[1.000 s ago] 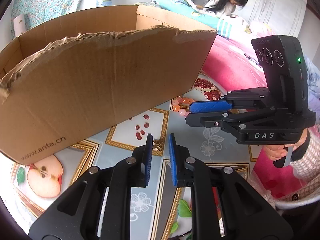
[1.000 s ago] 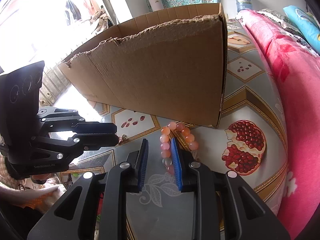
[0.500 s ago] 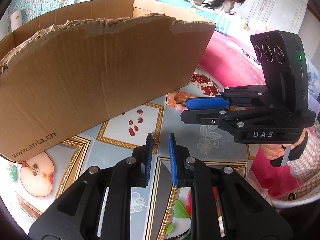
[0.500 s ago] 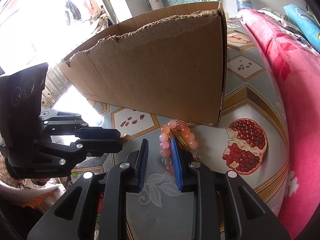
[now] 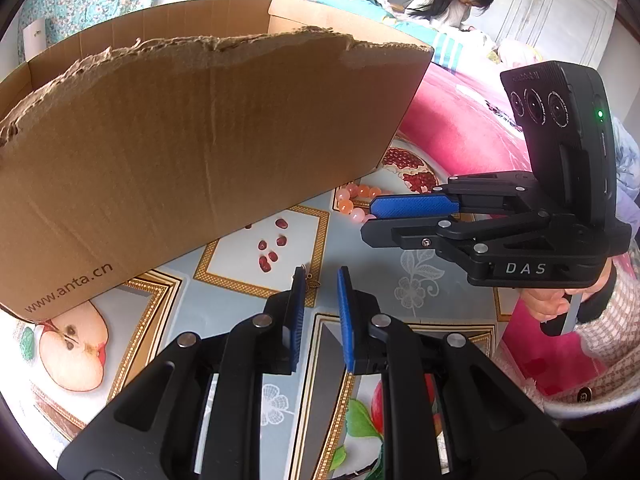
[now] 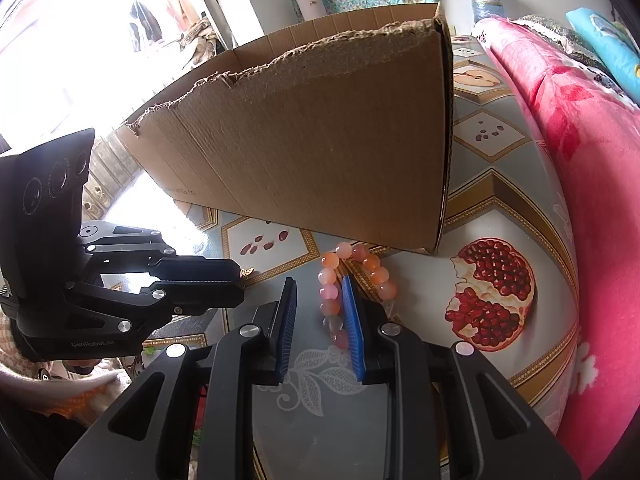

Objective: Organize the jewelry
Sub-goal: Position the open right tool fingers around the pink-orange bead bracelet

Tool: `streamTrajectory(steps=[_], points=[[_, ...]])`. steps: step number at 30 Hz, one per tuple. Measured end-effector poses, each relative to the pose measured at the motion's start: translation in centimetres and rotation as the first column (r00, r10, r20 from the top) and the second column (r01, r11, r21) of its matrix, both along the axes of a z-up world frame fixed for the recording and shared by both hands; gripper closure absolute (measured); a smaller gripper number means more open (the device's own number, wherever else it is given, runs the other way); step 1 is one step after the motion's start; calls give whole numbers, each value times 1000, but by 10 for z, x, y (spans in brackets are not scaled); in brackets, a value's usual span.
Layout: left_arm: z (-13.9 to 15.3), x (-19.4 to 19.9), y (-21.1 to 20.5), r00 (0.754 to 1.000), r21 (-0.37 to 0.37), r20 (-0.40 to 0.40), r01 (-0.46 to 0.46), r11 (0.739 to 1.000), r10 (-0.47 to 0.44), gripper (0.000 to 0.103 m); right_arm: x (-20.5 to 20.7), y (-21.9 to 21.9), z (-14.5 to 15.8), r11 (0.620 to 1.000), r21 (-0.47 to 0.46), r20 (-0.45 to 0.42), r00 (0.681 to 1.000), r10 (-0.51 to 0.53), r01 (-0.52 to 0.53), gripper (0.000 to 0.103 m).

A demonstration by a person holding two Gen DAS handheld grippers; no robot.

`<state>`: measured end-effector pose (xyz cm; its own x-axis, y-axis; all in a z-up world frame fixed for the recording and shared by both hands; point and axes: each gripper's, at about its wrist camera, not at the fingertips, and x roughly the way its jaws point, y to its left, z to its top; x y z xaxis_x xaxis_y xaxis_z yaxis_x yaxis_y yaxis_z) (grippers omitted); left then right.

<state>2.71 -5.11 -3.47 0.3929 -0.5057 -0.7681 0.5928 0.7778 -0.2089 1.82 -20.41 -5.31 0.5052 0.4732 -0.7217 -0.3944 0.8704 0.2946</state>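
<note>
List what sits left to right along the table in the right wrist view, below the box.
left gripper → small gold trinket → right gripper → bead bracelet → pomegranate print → pink blanket.

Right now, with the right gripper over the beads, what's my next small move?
Probably close the right gripper: the bead bracelet's near strand lies between its open pads, flat on the tablecloth beside the cardboard box, not yet pinched.

Cardboard box (image 5: pixel 200 152) interior hidden; tiny gold trinket (image 5: pixel 310 280) beside left pad, unidentifiable.
</note>
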Motion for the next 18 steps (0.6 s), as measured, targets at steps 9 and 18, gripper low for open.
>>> streamTrajectory(steps=[9,18], points=[[0,-1,0,1000,1,3,-2,1000,2,88,0,0,0,1000,1,0,1000,0,0,79],[0,-1,0,1000,3,4,-1,1000,1,88,0,0,0,1000,2,0,1000,0,0,79]])
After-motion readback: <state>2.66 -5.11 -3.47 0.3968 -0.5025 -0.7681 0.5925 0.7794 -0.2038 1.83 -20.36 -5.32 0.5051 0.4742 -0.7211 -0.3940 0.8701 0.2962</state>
